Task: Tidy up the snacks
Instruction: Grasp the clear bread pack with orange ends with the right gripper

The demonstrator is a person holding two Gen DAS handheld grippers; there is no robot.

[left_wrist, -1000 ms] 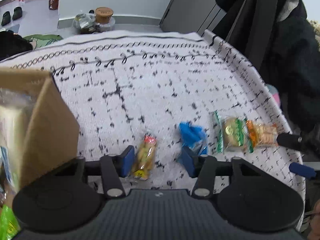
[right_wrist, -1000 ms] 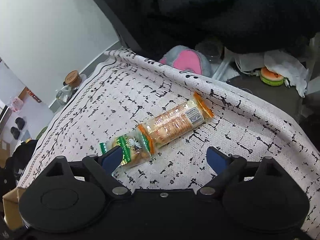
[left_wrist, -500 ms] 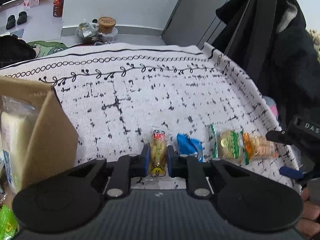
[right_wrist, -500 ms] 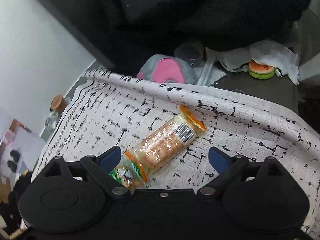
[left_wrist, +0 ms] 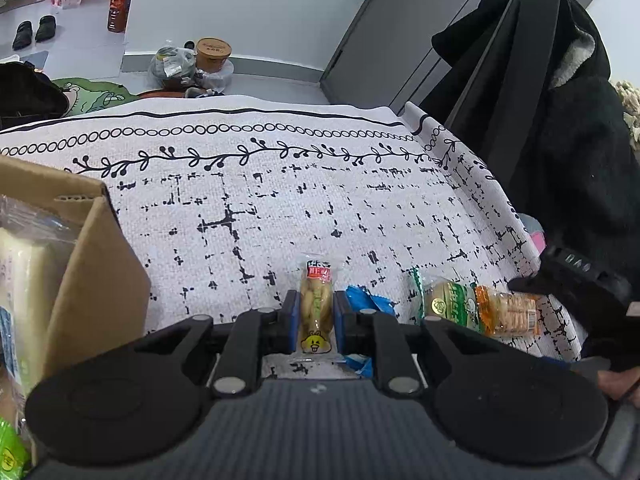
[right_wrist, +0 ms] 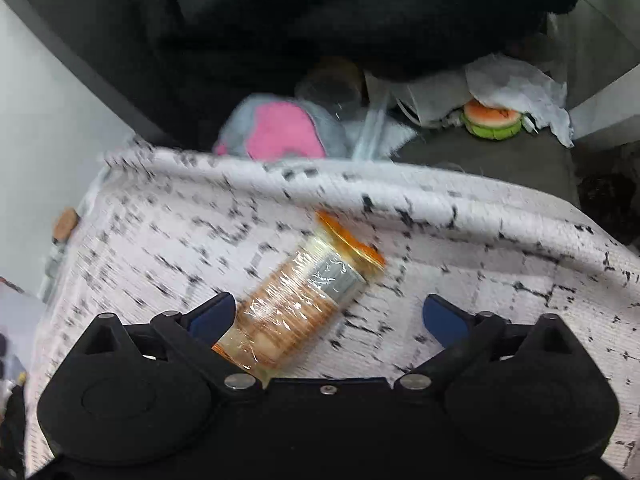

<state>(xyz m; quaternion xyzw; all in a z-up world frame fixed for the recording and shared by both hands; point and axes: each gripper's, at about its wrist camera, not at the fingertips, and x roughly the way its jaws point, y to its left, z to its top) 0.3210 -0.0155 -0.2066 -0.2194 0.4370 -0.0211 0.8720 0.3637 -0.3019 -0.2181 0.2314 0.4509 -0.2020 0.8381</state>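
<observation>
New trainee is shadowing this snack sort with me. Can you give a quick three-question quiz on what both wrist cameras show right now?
1. True or false: the left claw is shut on the yellow snack pack.
2. Which snack lies between the right claw's open fingers? A) blue wrapper B) orange cracker pack C) green pack
3. On which side of the left wrist view is the cardboard box?

Key: 1 true; 2 B; 3 left.

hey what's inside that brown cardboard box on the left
The brown cardboard box holds a pale, clear-wrapped snack pack, seen in the left wrist view. A green packet shows at the bottom corner; whether it sits inside is unclear. The box's wall hides anything deeper.
</observation>
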